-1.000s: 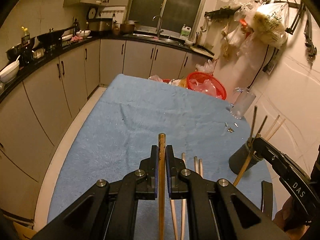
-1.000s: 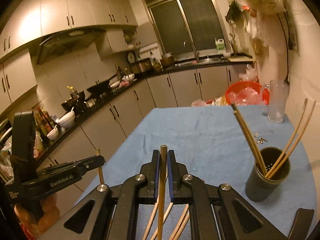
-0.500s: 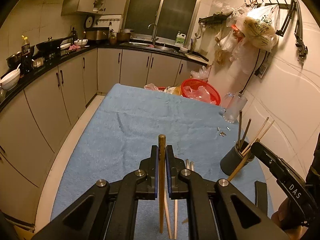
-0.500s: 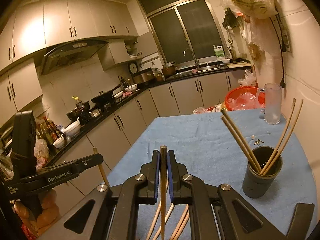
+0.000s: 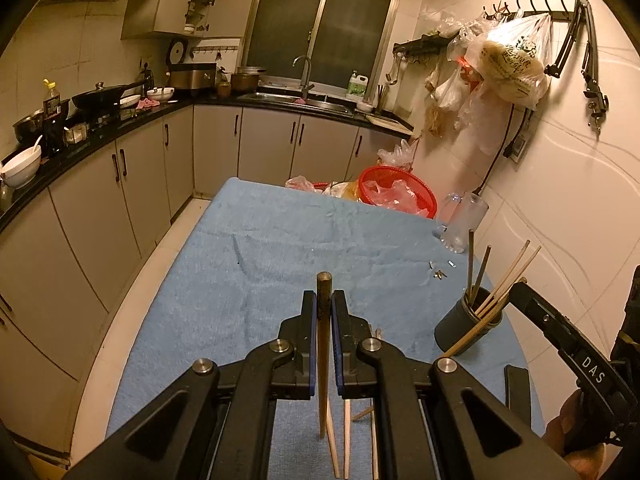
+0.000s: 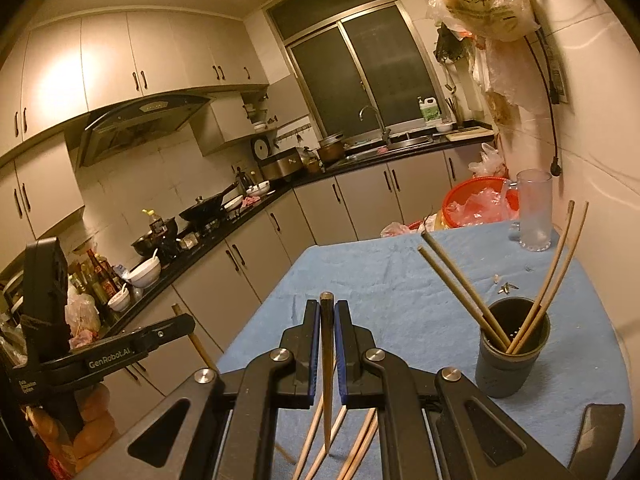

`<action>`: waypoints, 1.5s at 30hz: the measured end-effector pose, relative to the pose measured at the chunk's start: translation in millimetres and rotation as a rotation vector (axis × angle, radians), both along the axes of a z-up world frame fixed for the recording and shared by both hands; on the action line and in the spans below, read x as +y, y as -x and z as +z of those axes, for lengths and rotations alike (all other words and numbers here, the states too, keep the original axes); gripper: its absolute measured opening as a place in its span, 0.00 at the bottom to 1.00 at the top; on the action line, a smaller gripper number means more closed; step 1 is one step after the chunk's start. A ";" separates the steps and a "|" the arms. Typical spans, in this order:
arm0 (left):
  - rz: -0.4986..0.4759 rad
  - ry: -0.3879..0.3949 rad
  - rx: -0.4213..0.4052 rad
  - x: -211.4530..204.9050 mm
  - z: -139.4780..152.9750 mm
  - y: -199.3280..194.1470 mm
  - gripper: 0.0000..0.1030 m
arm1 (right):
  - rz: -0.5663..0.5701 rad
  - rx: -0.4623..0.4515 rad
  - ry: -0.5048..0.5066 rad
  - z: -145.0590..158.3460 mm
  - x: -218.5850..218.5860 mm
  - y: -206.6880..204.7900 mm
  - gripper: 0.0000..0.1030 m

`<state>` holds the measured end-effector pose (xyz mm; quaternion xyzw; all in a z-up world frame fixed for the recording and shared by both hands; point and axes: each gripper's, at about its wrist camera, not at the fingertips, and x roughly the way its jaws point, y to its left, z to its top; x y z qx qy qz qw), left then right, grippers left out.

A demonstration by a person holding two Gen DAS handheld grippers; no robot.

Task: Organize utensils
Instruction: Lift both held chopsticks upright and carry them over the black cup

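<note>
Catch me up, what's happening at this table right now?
A person is sorting chopsticks with a handheld gripper in each hand. The left gripper is shut on one chopstick, and the right gripper is shut on another chopstick, both held above the blue cloth. The dark cup on the right already holds four chopsticks. More loose chopsticks lie on the cloth below the grippers, not yet put away.

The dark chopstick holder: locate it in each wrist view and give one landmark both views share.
Left wrist: dark chopstick holder at lower right on the blue cloth, beside the right gripper.
Right wrist: holder at right of centre, upright.
Shared landmark: red basket at the table's far end.
</note>
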<state>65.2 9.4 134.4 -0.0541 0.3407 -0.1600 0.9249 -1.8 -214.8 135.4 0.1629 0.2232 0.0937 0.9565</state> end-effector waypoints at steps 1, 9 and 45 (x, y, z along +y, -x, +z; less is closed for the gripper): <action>0.001 0.000 0.000 0.2 0.5 0.2 0.07 | -0.001 -0.002 0.000 0.8 -1.0 1.0 0.07; -0.010 -0.001 -0.009 -1.8 6.3 2.7 0.07 | -0.019 -0.010 -0.011 4.7 -9.3 7.3 0.07; -0.210 -0.011 -0.053 -82.1 51.9 16.3 0.07 | -0.241 -0.103 -0.079 36.3 -117.0 60.2 0.07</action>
